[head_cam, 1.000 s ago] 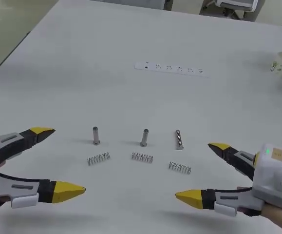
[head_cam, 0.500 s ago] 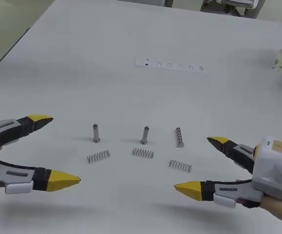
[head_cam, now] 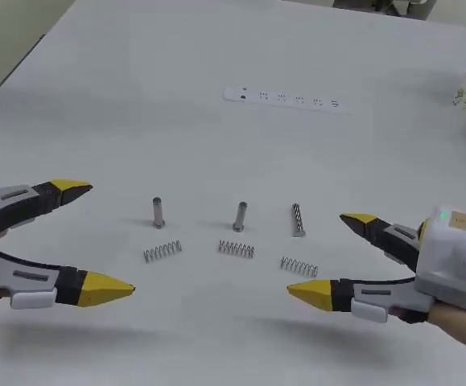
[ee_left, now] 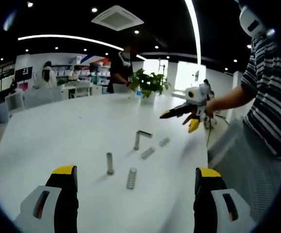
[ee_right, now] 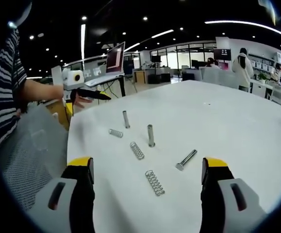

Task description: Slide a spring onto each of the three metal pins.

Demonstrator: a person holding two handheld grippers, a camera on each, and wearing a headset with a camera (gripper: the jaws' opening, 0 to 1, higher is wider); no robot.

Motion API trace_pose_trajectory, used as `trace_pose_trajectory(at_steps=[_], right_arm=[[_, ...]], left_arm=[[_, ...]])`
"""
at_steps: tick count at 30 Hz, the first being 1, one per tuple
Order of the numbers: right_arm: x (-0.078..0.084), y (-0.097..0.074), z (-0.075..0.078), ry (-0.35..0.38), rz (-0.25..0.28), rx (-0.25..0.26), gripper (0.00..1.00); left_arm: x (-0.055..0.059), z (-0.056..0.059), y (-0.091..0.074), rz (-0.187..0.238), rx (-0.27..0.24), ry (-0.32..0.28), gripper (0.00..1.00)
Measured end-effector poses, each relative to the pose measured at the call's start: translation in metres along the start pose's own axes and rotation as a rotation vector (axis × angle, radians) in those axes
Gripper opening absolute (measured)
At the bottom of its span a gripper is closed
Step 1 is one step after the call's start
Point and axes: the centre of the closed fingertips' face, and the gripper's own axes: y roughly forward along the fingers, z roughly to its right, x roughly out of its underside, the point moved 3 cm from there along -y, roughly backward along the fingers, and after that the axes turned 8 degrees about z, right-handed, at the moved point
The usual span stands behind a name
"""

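Table: white, bearing pins, springs, power strip
Room: office; left gripper view catches potted plant
Jaws: left gripper, right gripper both spread, empty

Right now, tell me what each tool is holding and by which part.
Nothing is held. The left tool and the right tool both hover open and empty. The springs lie loose on the table beside the pins.
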Motion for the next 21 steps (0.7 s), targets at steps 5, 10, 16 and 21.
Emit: trace_pose_trajectory(at_steps=[5, 10, 16, 21], right_arm=[[-0.002, 0.004, 0.004, 0.003, -0.019, -0.002, 0.90], [-0.004, 0.009, 0.010, 0.005, -0.056, -0.006, 0.86], [-0.010, 0.023, 0.027, 0.040, -0.095, 0.025, 0.80], [-0.015, 0.033, 0.037, 0.062, -0.132, 0.035, 0.69]], left_arm=[[0.010, -0.003, 0.002, -0.004, -0.003, -0.016, 0.98], [0.011, -0.003, 0.003, -0.006, 0.000, -0.021, 0.98], [0.010, -0.004, 0.003, -0.001, 0.000, -0.023, 0.98], [0.012, -0.005, 0.002, -0.002, -0.008, -0.027, 0.98]])
